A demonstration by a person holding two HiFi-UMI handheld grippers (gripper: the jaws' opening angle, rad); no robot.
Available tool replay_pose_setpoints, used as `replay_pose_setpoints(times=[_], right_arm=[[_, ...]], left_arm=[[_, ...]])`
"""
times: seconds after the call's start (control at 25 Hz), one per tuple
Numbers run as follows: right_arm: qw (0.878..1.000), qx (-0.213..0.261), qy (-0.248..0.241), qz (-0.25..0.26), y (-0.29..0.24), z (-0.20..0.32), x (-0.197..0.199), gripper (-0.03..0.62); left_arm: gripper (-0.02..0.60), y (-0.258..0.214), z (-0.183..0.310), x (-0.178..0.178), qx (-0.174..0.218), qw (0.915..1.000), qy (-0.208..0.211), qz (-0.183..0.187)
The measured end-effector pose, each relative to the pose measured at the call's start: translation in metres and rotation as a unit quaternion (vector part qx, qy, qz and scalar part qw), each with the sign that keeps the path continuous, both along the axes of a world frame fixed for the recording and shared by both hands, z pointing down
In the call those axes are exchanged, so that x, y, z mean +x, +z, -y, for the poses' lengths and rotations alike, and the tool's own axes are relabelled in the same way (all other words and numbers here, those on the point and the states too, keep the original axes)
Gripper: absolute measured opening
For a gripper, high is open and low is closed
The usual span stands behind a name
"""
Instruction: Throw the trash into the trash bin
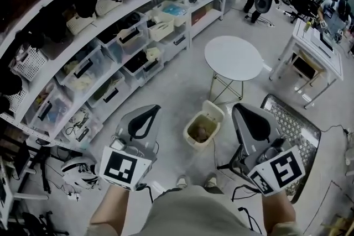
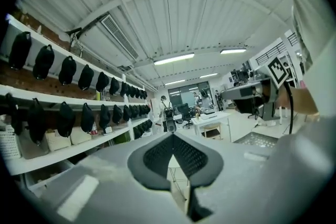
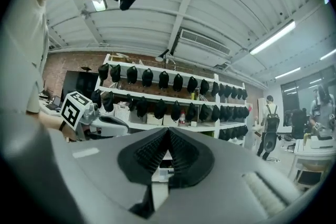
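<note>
Head view has the trash (image 1: 201, 131) lying inside the trash bin (image 1: 191, 143) between the left gripper (image 1: 148, 119) and right gripper (image 1: 246, 119), the 2 claws closed together and empty, apparently because disposal is done.

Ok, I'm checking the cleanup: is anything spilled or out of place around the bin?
Nothing stands out: the bin stands upright, lid open, crumpled trash inside, and none lies spilled around it.
</note>
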State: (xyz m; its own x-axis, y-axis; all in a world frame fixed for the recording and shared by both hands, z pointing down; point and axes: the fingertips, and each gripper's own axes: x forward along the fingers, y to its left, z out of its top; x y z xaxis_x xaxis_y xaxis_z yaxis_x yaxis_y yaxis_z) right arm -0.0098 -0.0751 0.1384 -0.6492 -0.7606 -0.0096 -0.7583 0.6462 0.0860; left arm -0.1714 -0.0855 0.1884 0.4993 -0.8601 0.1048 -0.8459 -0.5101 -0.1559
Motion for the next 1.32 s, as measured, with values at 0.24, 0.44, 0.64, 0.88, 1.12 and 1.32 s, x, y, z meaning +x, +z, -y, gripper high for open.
replay_pose_setpoints(times=[0.24, 0.44, 0.64, 0.88, 1.12, 1.32], right_arm=[[0.999, 0.045, -0.011, 0.025, -0.041, -0.040, 0.009, 0.005], [0.998, 0.049, -0.024, 0.023, -0.042, -0.051, 0.013, 0.005], [0.999, 0.027, -0.026, 0.018, -0.023, -0.043, 0.014, 0.005], [0.999, 0.014, -0.027, 0.017, -0.013, -0.036, 0.013, 0.005], [1.000, 0.014, -0.020, 0.010, -0.013, -0.029, 0.010, 0.005], [1.000, 0.000, -0.018, 0.013, -0.011, -0.024, 0.005, 0.005]], left_arm=[[0.002, -0.012, -0.032, 0.007, 0.009, 0.9999, 0.006, 0.006], [0.002, -0.009, -0.040, 0.019, 0.001, 0.9999, 0.011, -0.003], [0.002, -0.007, -0.037, 0.025, -0.002, 0.9999, 0.012, -0.008], [0.002, -0.007, -0.035, 0.026, -0.001, 0.9999, 0.013, -0.007], [0.002, -0.017, -0.033, 0.013, 0.011, 0.9997, 0.000, -0.020], [0.002, -0.021, -0.033, 0.005, 0.010, 0.9998, 0.005, -0.014]])
